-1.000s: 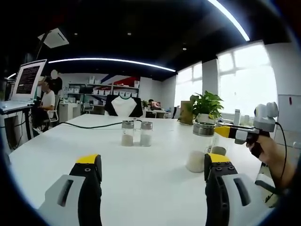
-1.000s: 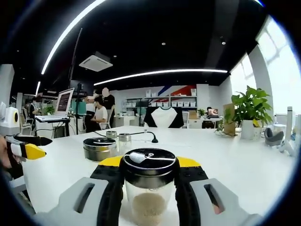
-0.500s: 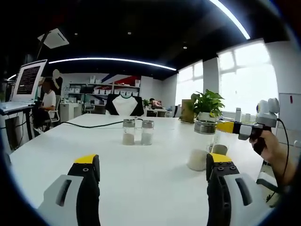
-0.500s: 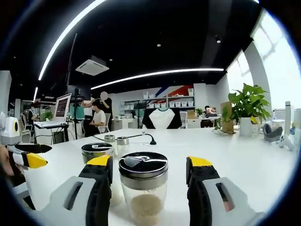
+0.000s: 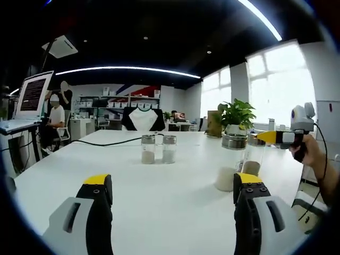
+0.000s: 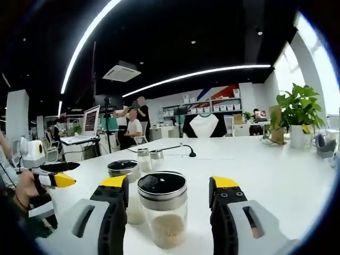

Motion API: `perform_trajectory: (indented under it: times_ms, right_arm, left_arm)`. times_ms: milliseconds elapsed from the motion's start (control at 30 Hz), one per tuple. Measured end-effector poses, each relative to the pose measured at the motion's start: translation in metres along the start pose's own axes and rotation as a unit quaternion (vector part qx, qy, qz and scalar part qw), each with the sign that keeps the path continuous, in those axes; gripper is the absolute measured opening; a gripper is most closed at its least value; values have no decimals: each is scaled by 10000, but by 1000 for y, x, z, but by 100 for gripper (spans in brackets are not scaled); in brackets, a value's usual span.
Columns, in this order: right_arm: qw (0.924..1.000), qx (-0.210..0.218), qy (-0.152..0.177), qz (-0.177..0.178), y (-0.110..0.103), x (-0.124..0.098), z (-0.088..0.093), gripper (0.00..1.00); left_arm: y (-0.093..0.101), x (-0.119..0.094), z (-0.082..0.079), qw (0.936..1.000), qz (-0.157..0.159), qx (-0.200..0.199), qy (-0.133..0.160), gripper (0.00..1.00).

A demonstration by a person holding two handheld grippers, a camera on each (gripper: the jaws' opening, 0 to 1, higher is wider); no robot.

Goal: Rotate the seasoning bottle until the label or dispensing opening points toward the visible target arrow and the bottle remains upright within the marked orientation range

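The seasoning bottle (image 6: 163, 213), clear glass with beige grains and a dark metal lid, stands upright on the white table (image 6: 276, 180). My right gripper (image 6: 169, 183) is open, with a jaw on each side of the bottle and a gap to the glass. In the left gripper view the same bottle (image 5: 254, 159) stands at the right, partly behind a jar of white grains (image 5: 231, 163), and the right gripper (image 5: 284, 137) reaches in from the right in a hand. My left gripper (image 5: 170, 183) is open over bare table, well left of both.
The white-grain jar (image 6: 126, 191) stands just left of and behind the bottle. Two small shakers (image 5: 158, 149) sit mid-table beside a black cable. A potted plant (image 6: 300, 114) is at the far right. The left gripper (image 6: 50, 179) shows at the left. People and a laptop (image 6: 90, 120) are beyond.
One second ago my right gripper was shut on the seasoning bottle; it has since opened and its jaws now stand apart from the glass. The left gripper stays open; both views shifted slightly.
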State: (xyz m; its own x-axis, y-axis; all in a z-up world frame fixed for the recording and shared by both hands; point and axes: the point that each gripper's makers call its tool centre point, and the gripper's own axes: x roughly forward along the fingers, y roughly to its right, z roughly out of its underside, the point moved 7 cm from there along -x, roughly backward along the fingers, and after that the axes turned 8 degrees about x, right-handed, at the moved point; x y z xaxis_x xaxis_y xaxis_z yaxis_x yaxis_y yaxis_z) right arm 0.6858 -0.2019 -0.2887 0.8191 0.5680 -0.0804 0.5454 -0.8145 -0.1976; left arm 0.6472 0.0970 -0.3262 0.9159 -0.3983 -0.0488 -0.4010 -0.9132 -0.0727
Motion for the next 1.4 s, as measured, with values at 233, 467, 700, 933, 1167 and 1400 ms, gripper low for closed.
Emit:
perform_trajectory:
  times_ms: [233, 467, 700, 933, 1167, 1400]
  right_arm:
    - [9951, -120, -208, -960, 17, 5, -12, 62]
    - [9809, -438, -372, -1857, 10, 7, -2, 53]
    - [9786, -113, -564, -1974, 20, 16, 7, 48]
    - [9743, 267, -357, -2206, 14, 16, 13, 43]
    - [9767, 17, -360, -2116, 7, 14, 14, 41]
    - [9788, -79, -407, -2005, 1, 13, 15, 40]
  left_arm:
    - [-4, 1, 3, 9999, -53, -149, -52, 100]
    - [-7, 0, 2, 9997, -74, -217, -13, 100]
    - [-6, 1, 3, 9997, -41, -252, -17, 100]
    - [-10, -1, 2, 9996, -46, -279, 16, 100]
    - [-9, -1, 3, 9996, -34, -285, 34, 100]
    - [-8, -2, 3, 9996, -20, -285, 35, 100]
